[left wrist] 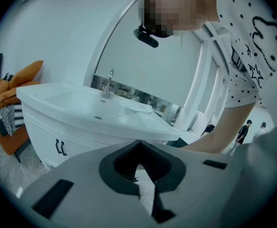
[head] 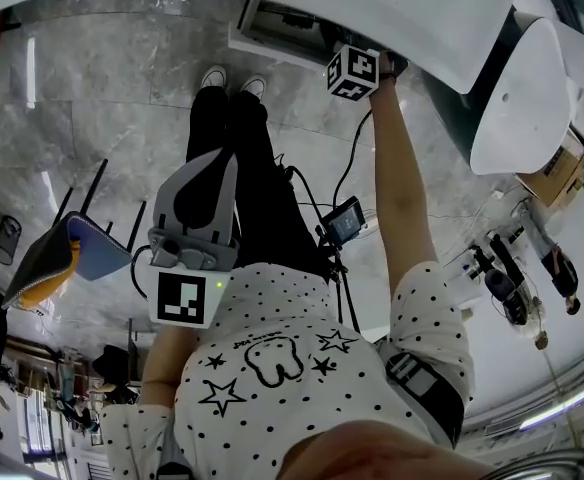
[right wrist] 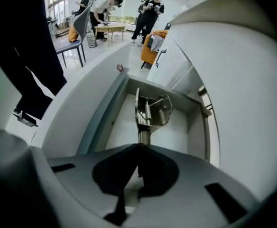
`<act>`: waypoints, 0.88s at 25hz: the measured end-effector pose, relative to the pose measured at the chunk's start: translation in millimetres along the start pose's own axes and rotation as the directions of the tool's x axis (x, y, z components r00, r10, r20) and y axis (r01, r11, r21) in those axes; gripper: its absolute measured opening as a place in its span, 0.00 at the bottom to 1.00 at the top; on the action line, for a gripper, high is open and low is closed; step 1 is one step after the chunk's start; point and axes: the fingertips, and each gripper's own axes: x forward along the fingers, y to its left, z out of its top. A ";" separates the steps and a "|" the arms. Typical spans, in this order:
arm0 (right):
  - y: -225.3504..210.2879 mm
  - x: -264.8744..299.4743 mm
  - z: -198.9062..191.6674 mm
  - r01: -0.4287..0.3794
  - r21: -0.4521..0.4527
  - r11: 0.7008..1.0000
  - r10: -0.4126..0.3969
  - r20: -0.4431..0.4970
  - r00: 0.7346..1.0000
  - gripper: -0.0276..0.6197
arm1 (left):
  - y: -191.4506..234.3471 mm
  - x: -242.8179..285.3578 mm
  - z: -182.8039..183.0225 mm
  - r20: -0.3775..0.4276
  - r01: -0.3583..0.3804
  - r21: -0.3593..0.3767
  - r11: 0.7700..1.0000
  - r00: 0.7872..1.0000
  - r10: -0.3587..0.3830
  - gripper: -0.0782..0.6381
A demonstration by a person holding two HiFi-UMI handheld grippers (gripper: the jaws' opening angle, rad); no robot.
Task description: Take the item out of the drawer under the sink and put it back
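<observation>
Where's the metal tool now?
Right gripper view, centre: the metal tool is held by its handle in the right gripper, over the open drawer.

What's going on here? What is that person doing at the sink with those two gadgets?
A person holds a gripper in each hand and stands at a white sink. The right gripper reaches down into the open drawer under it and looks shut on the handle end of a metal tool. The tool is inside the drawer, not yet taken out. The left gripper is shut with nothing in it, held near the person's body, away from the drawer.
</observation>
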 end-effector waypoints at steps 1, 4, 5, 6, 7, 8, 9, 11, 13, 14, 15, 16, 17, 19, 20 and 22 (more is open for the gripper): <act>1.7 -3.6 1.4 0.006 -0.024 1.000 -0.006 -0.002 1.000 0.06 | 0.1 -0.2 0.9 0.003 0.002 0.004 1.000 1.000 -0.002 0.10; 7.6 -14.7 4.0 0.020 -0.039 0.999 -0.020 -0.011 1.000 0.06 | -0.4 -0.4 2.0 0.007 0.010 0.010 1.000 1.000 -0.010 0.10; 9.4 -18.9 4.4 0.027 -0.031 0.999 -0.027 -0.016 1.000 0.06 | -1.4 -1.0 2.5 0.006 0.013 0.010 1.000 1.000 -0.013 0.10; 10.8 -23.7 4.9 0.036 -0.018 0.999 -0.036 -0.020 0.999 0.06 | -2.5 -1.9 3.7 0.007 0.017 0.012 1.000 1.000 -0.017 0.10; 11.5 -29.1 5.9 0.048 0.004 0.999 -0.047 -0.022 0.999 0.06 | -3.7 -3.1 5.6 0.010 0.021 0.016 1.000 1.000 -0.021 0.10; 11.9 -35.0 7.5 0.060 0.033 0.998 -0.059 -0.021 0.998 0.06 | -4.5 -4.3 7.8 0.016 0.023 0.018 1.000 1.000 -0.024 0.10; 12.1 -41.2 9.5 0.073 0.067 0.995 -0.071 -0.018 0.997 0.06 | -4.9 -5.5 10.0 0.024 0.026 0.021 0.999 0.999 -0.026 0.10; 12.9 -54.9 14.4 0.092 0.137 0.986 -0.092 -0.005 0.996 0.06 | -5.2 -8.0 14.0 0.040 0.032 0.029 0.999 0.999 -0.033 0.10; 15.3 -69.5 19.1 0.104 0.188 0.977 -0.108 0.008 0.994 0.06 | -6.4 -10.8 18.9 0.053 0.040 0.039 0.998 0.998 -0.042 0.10; 17.4 -76.5 21.1 0.109 0.206 0.973 -0.114 0.014 0.993 0.06 | -7.5 -12.1 21.5 0.059 0.044 0.043 0.998 0.997 -0.046 0.10; 19.7 -83.2 23.0 0.112 0.222 0.969 -0.119 0.020 0.993 0.06 | -8.6 -13.3 24.6 0.065 0.047 0.046 0.998 0.997 -0.050 0.10; 21.8 -89.5 25.0 0.115 0.239 0.964 -0.125 0.026 0.992 0.06 | -9.5 -14.2 28.0 0.072 0.051 0.049 0.998 0.996 -0.054 0.10; 23.3 -95.9 27.1 0.119 0.257 0.959 -0.132 0.032 0.991 0.06 | -10.1 -14.9 31.2 0.079 0.055 0.051 0.997 0.995 -0.059 0.10; 24.2 -109.3 32.0 0.133 0.305 0.943 -0.154 0.046 0.987 0.06 | -10.1 -16.2 36.5 0.087 0.063 0.057 0.996 0.994 -0.068 0.10; 24.3 -116.8 34.8 0.142 0.335 0.932 -0.170 0.054 0.984 0.06 | -9.9 -17.1 38.7 0.090 0.064 0.062 0.996 0.994 -0.070 0.10; 24.6 -134.0 41.5 0.158 0.402 0.902 -0.204 0.074 0.976 0.06 | -10.4 -19.5 44.3 0.100 0.065 0.077 0.995 0.992 -0.073 0.10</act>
